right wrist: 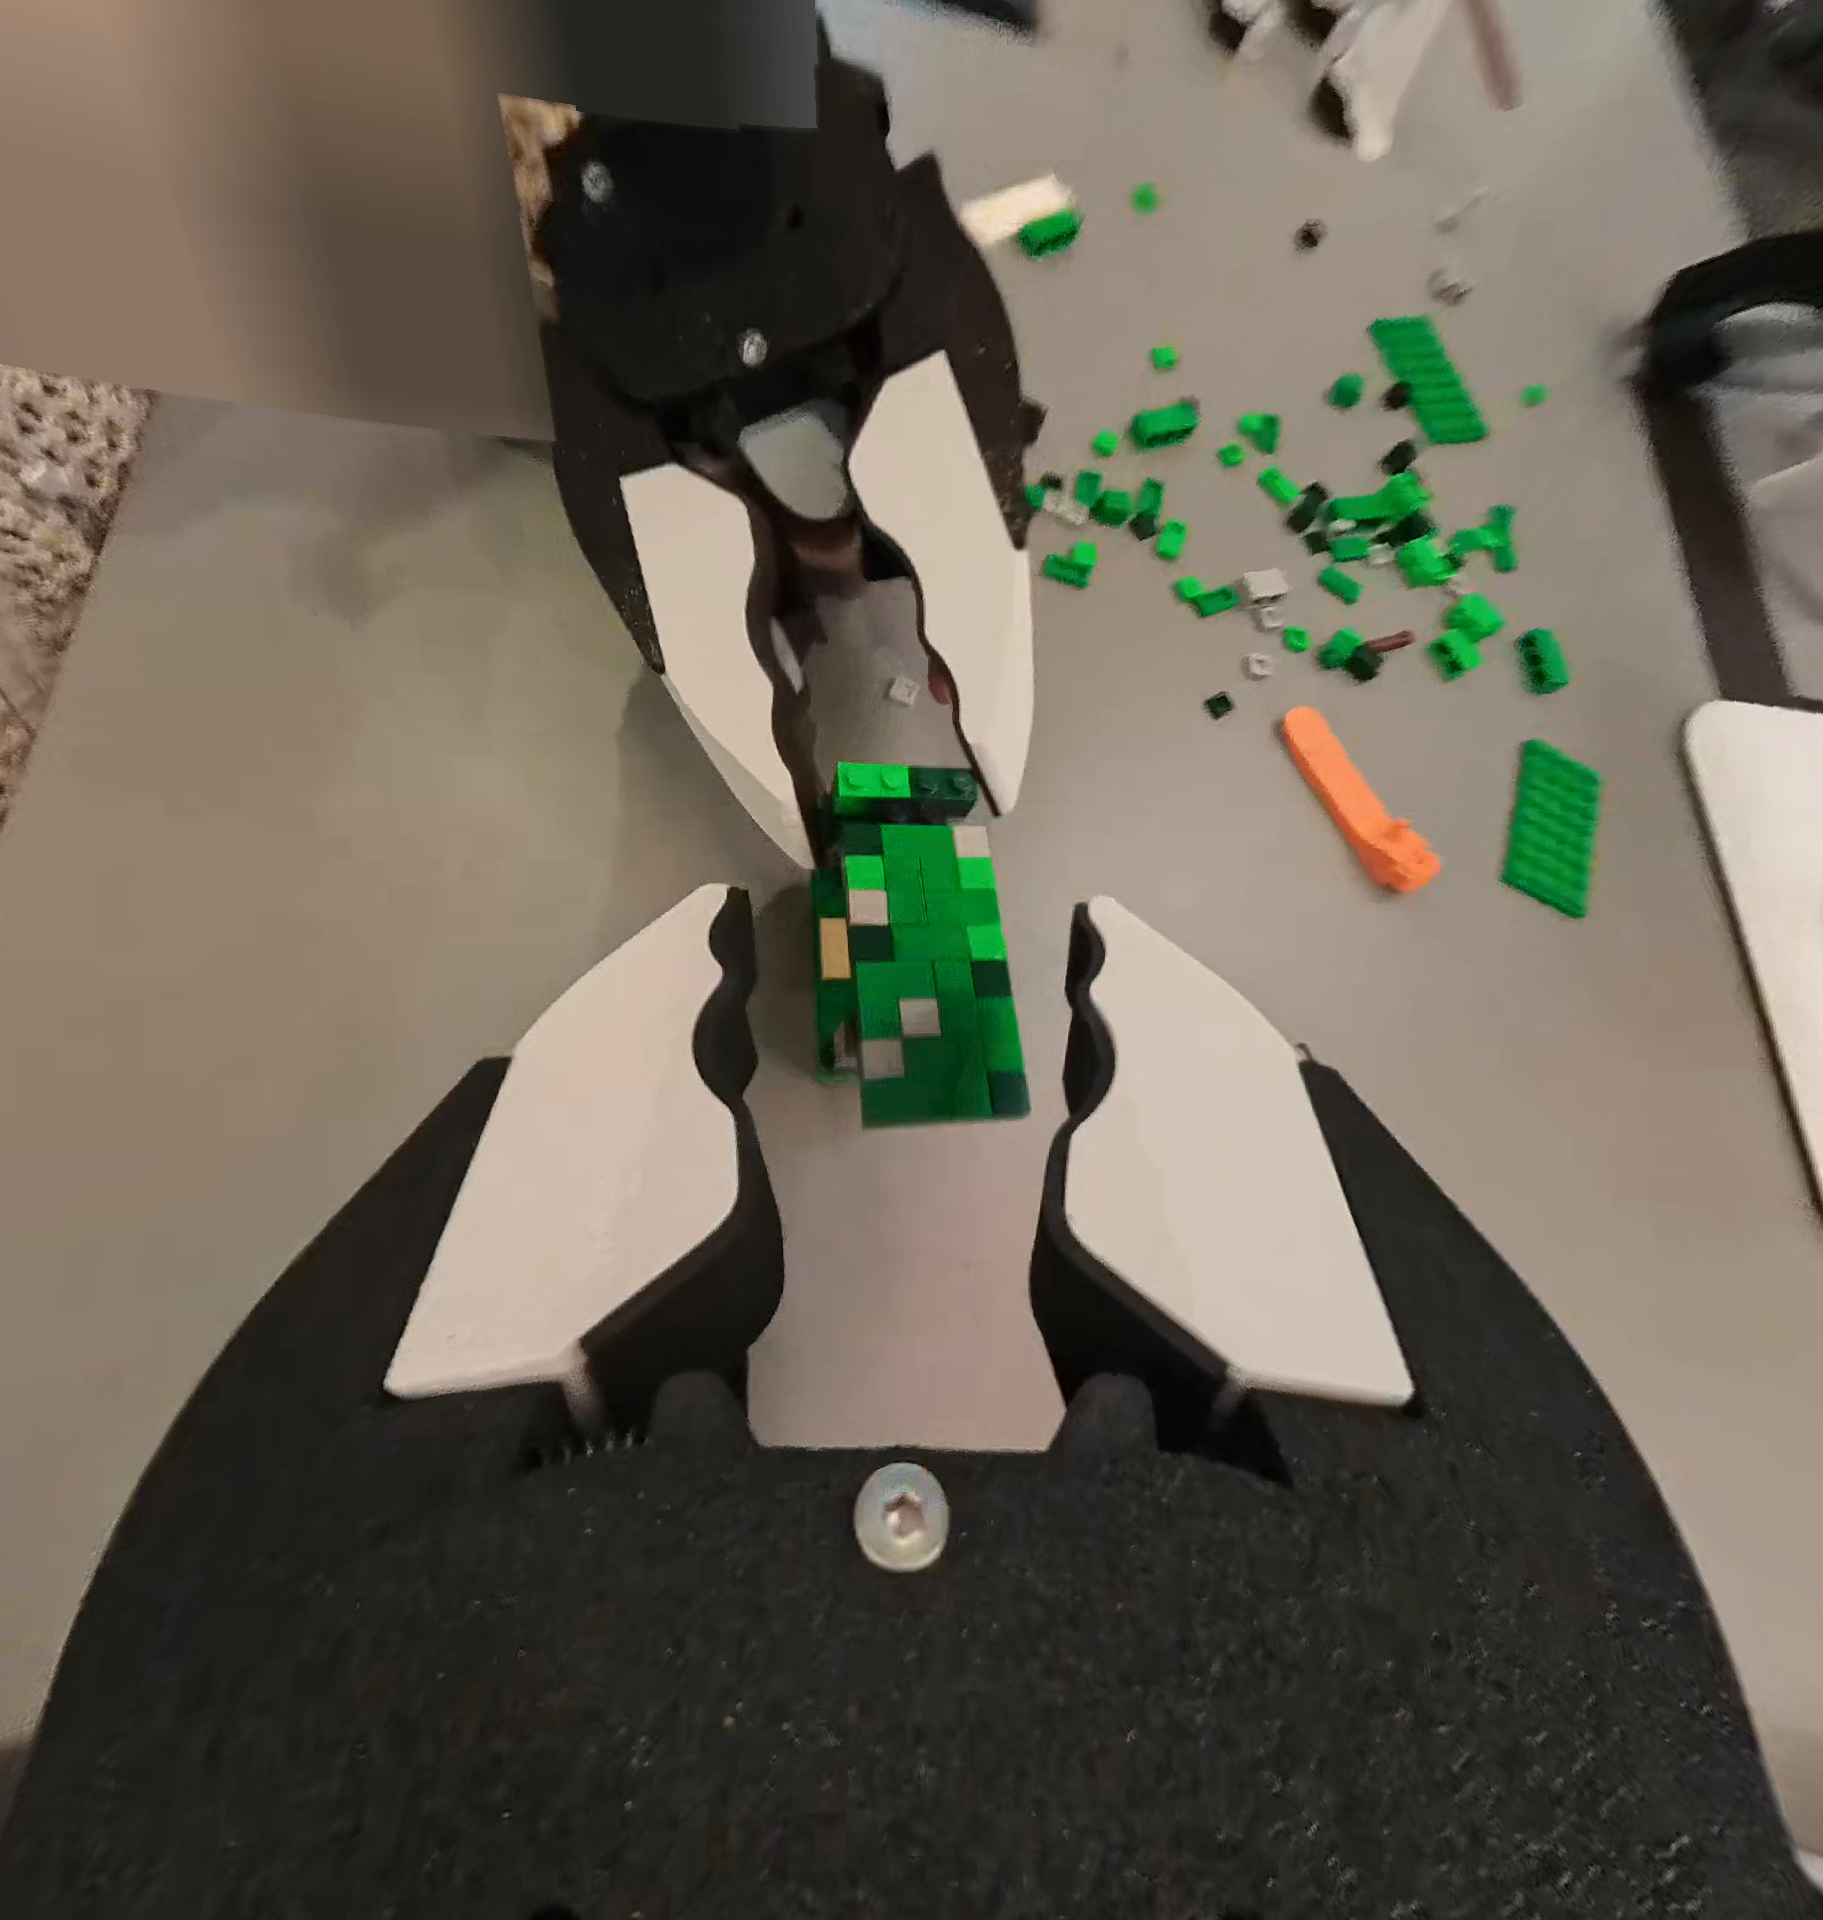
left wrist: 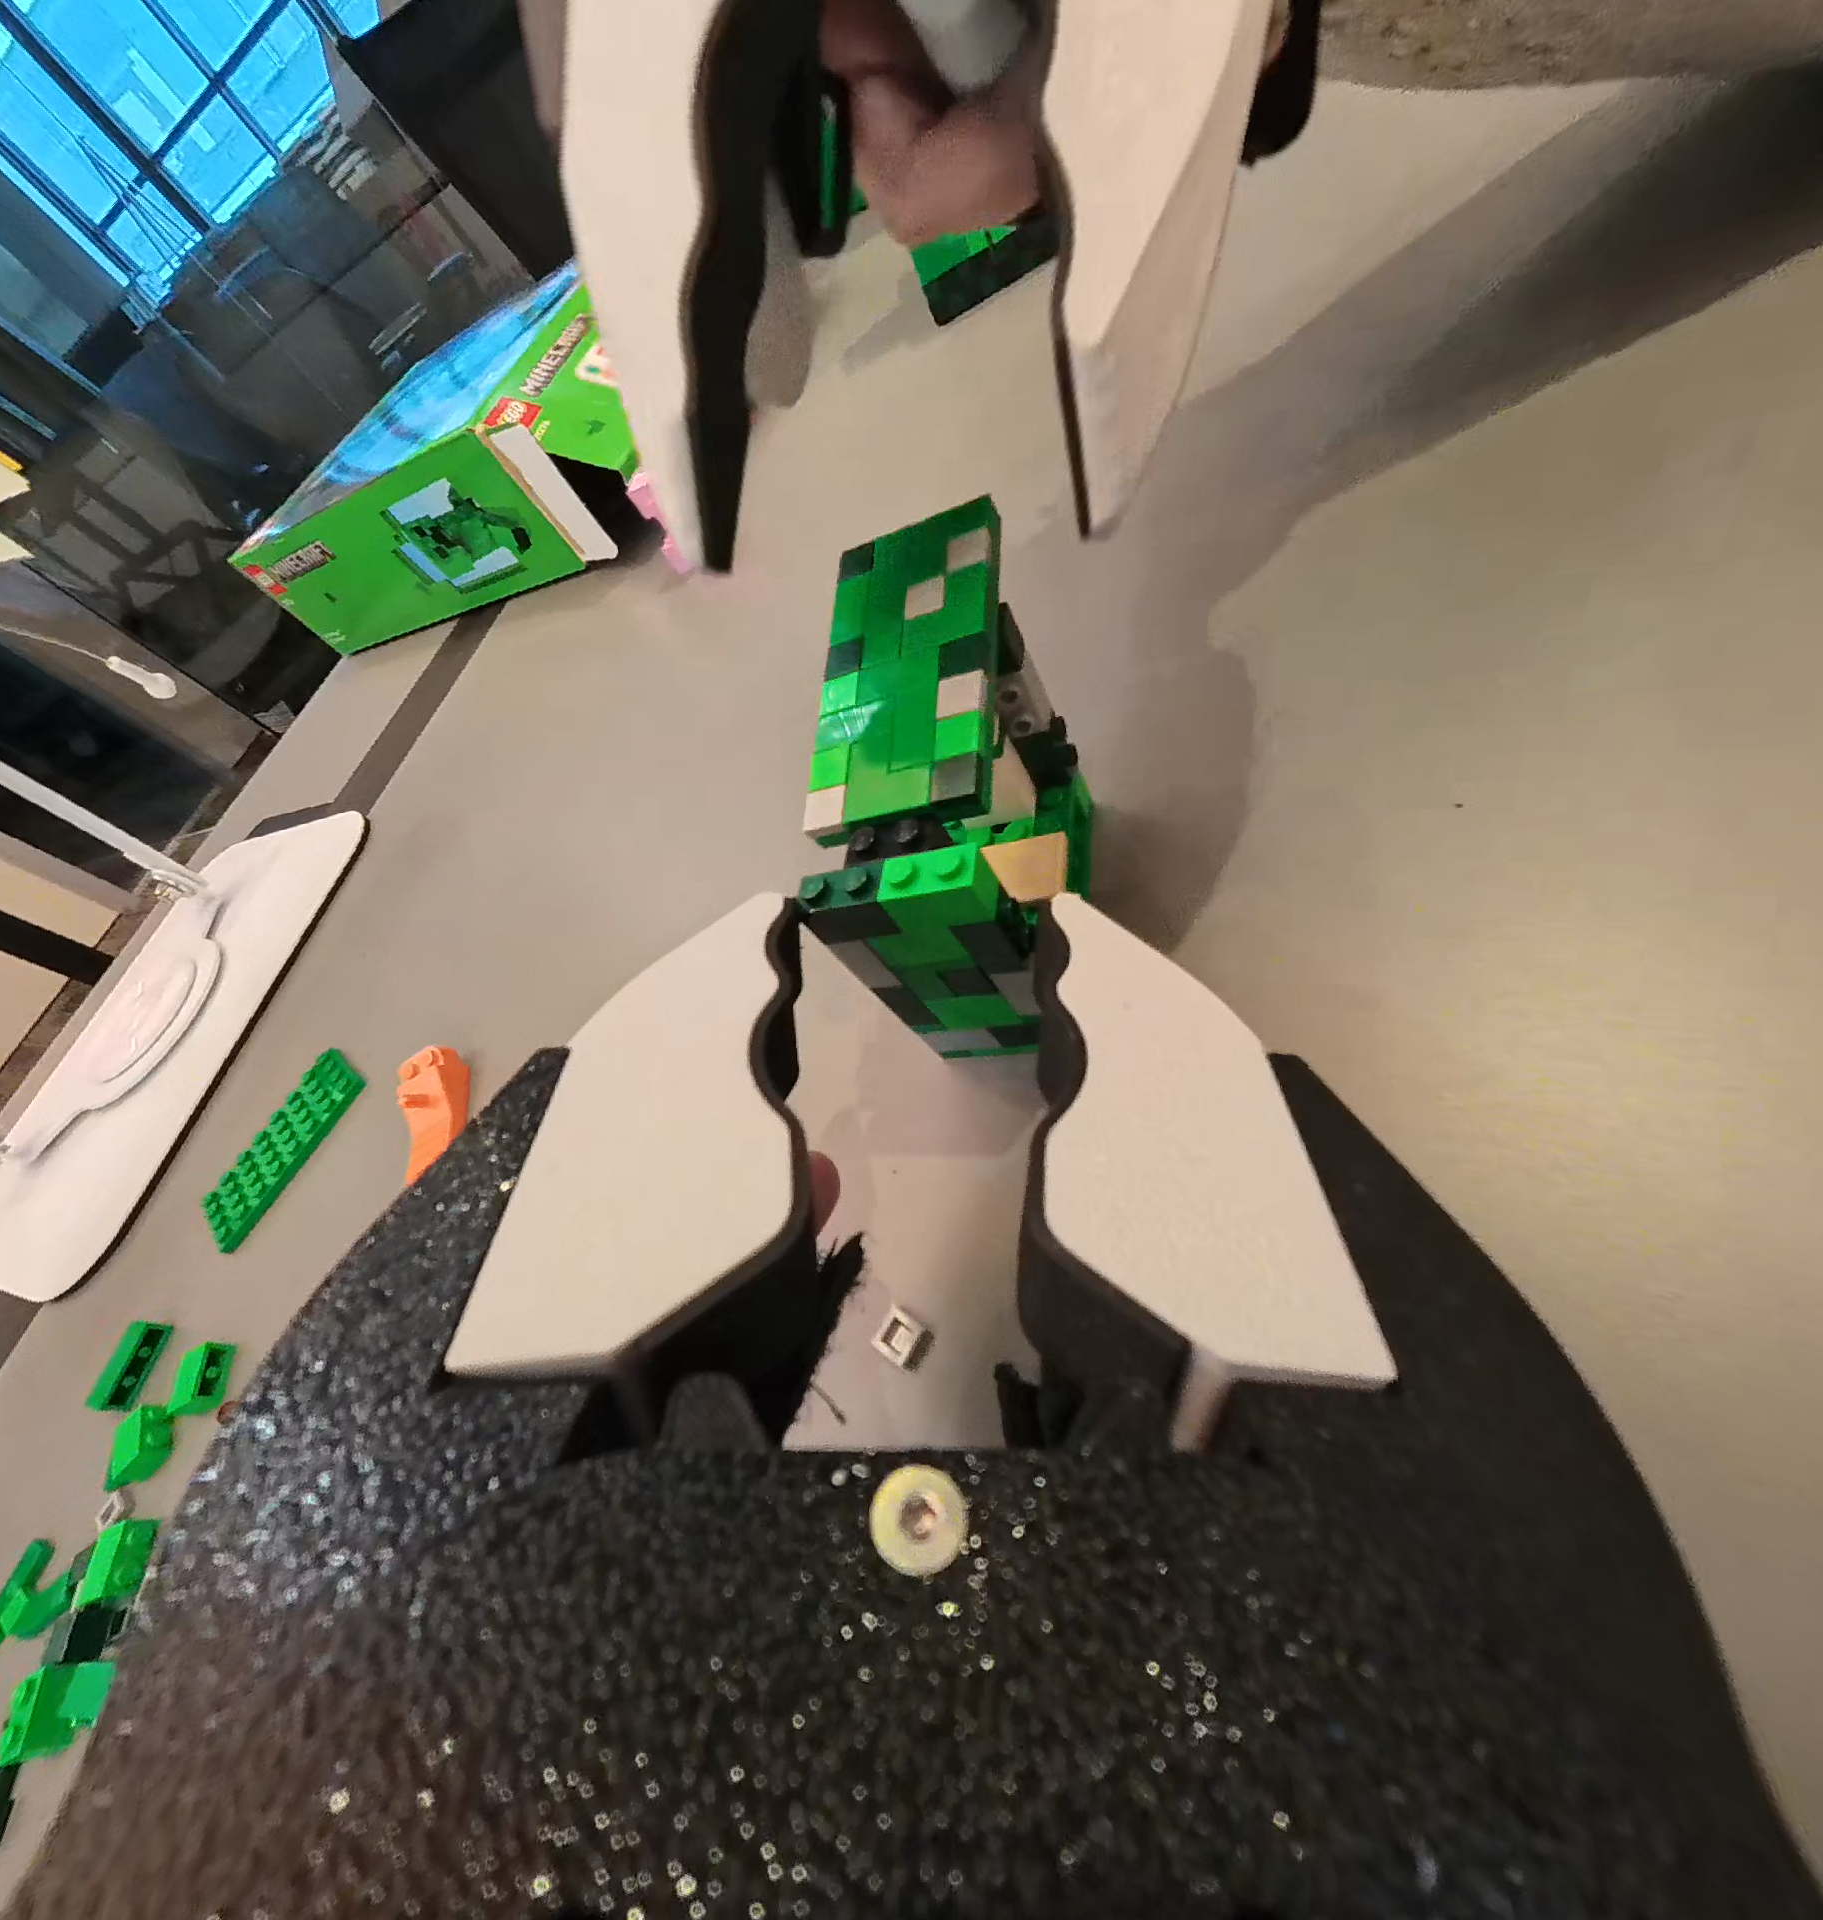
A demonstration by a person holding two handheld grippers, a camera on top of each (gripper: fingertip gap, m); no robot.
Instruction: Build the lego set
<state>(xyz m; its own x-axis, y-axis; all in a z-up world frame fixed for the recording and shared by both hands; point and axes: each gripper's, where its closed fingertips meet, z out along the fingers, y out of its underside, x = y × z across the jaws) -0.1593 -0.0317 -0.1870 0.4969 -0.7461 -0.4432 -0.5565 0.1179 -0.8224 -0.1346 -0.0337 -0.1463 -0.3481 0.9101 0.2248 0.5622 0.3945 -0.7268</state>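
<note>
A green blocky lego model lies on the grey table, its long mottled body pointing away from the left wrist camera. My left gripper is shut on the model's near end block. In the right wrist view the model lies between the fingers of my right gripper, which is open and not touching it. My left gripper shows there at the model's far end. My right gripper shows open above the model in the left wrist view.
Loose green bricks, an orange brick separator, two green plates and a white mat lie right of the model. The lego box sits at the table's far left edge. Another green assembly lies beyond. Left tips to right tips: about 6 cm.
</note>
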